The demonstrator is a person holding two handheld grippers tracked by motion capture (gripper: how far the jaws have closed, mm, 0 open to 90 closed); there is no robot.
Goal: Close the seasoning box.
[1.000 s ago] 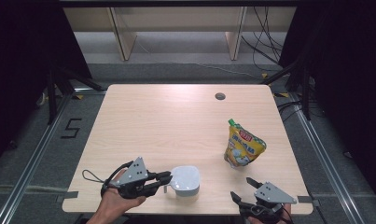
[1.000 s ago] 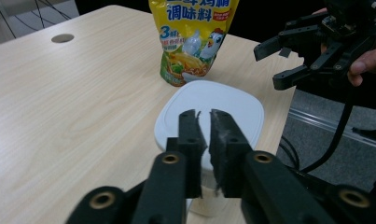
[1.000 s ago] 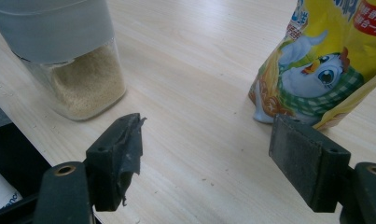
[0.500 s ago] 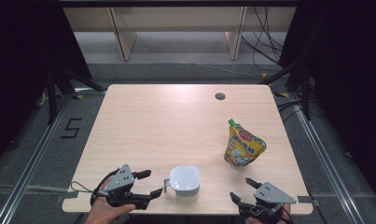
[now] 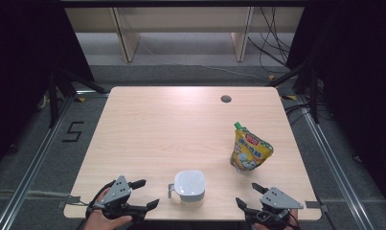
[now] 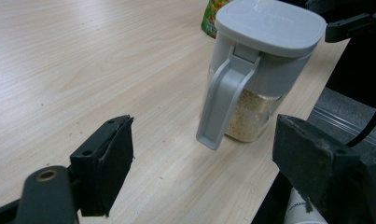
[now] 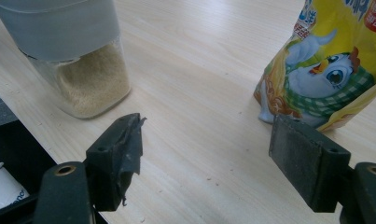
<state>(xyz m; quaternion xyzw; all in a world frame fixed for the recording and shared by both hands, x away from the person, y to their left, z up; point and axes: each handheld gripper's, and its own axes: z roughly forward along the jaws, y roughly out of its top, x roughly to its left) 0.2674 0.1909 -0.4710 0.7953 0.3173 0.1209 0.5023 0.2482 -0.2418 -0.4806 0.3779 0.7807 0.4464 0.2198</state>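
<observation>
A clear container with a grey lid and a grey handle stands near the table's front edge, partly filled with pale grains. My left gripper is just left of it. Its jaws have just been opening and now stand wide with nothing between them, the handle a short way ahead. A yellow pouch with a green cap stands to the right. My right gripper rests at the front edge, open and empty, with the container and the pouch ahead of it.
The light wooden table has a small round hole at the back right. Dark floor and metal rails surround it. A pale wooden shelf frame stands beyond the far edge.
My left gripper let go of the container's handle, opened wide and drew back to the left and down. The container, the pouch and the right gripper kept their places.
</observation>
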